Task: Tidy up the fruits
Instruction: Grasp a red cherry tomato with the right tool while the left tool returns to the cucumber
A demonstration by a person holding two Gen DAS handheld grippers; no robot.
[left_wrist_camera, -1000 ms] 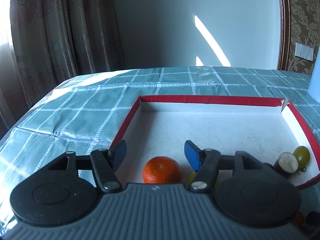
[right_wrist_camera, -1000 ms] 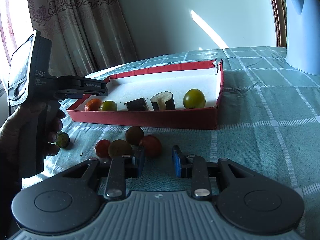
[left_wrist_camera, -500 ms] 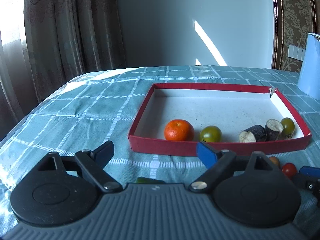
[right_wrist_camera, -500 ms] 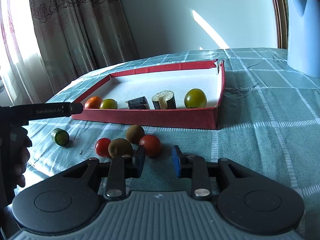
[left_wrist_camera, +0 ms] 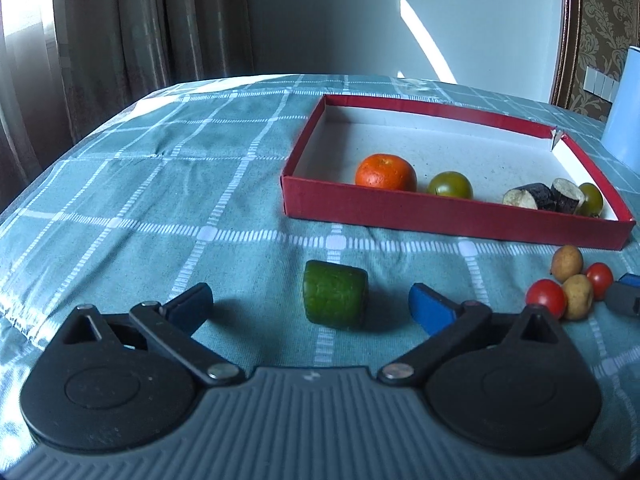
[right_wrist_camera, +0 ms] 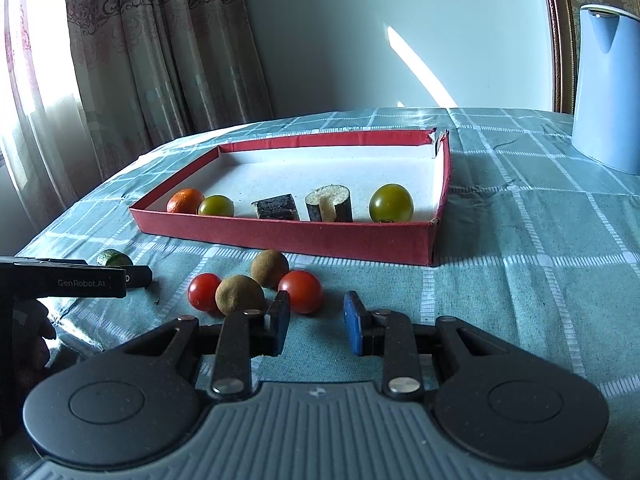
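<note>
The left gripper [left_wrist_camera: 310,304] has just been opening; its jaws stand spread wide, with the green cucumber chunk [left_wrist_camera: 335,299] lying on the tablecloth [left_wrist_camera: 160,200] between them, touching neither pad. The right gripper [right_wrist_camera: 316,324] shows a narrow gap between its blue pads, effectively shut, with nothing in it. Just in front of the red tray [right_wrist_camera: 288,236] lie two red tomatoes [right_wrist_camera: 300,291] and two brown fruits [right_wrist_camera: 239,294] in a cluster. Inside the tray, along its near wall, sit an orange [left_wrist_camera: 385,171], a green tomato [left_wrist_camera: 449,185], two dark cut pieces [right_wrist_camera: 329,203] and another green tomato [right_wrist_camera: 391,203]. A pale blue kettle [right_wrist_camera: 608,92] stands beyond the tray's right side.
</note>
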